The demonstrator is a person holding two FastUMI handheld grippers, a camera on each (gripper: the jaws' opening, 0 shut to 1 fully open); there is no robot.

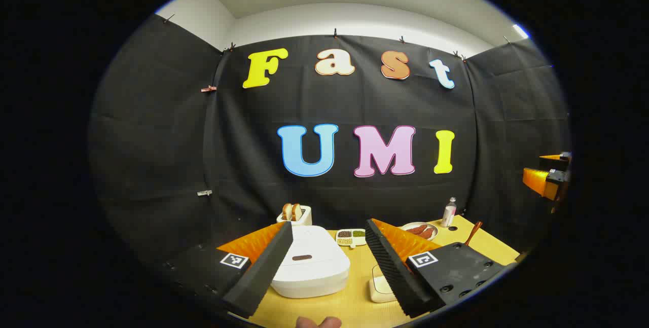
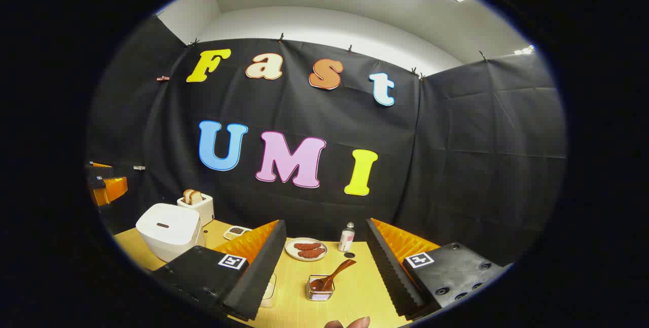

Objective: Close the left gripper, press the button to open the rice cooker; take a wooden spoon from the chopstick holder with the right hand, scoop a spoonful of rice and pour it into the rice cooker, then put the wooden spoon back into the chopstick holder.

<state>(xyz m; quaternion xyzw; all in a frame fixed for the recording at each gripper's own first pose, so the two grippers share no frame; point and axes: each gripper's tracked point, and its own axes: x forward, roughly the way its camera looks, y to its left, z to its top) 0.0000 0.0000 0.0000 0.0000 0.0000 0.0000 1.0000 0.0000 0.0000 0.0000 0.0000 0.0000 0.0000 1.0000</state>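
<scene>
The left gripper [image 1: 327,262] was wide open and held nothing. It hung above the white rice cooker [image 1: 310,267], whose lid was down. It should shut its fingers first, then push straight down on the dark button [image 1: 301,257].

The right gripper [image 2: 324,267] was wide open and empty too. The wooden spoon [image 2: 332,276] leaned in the chopstick holder [image 2: 319,292] just ahead.

one rice cooker [image 2: 170,230], one wooden spoon [image 2: 332,276]
</scene>
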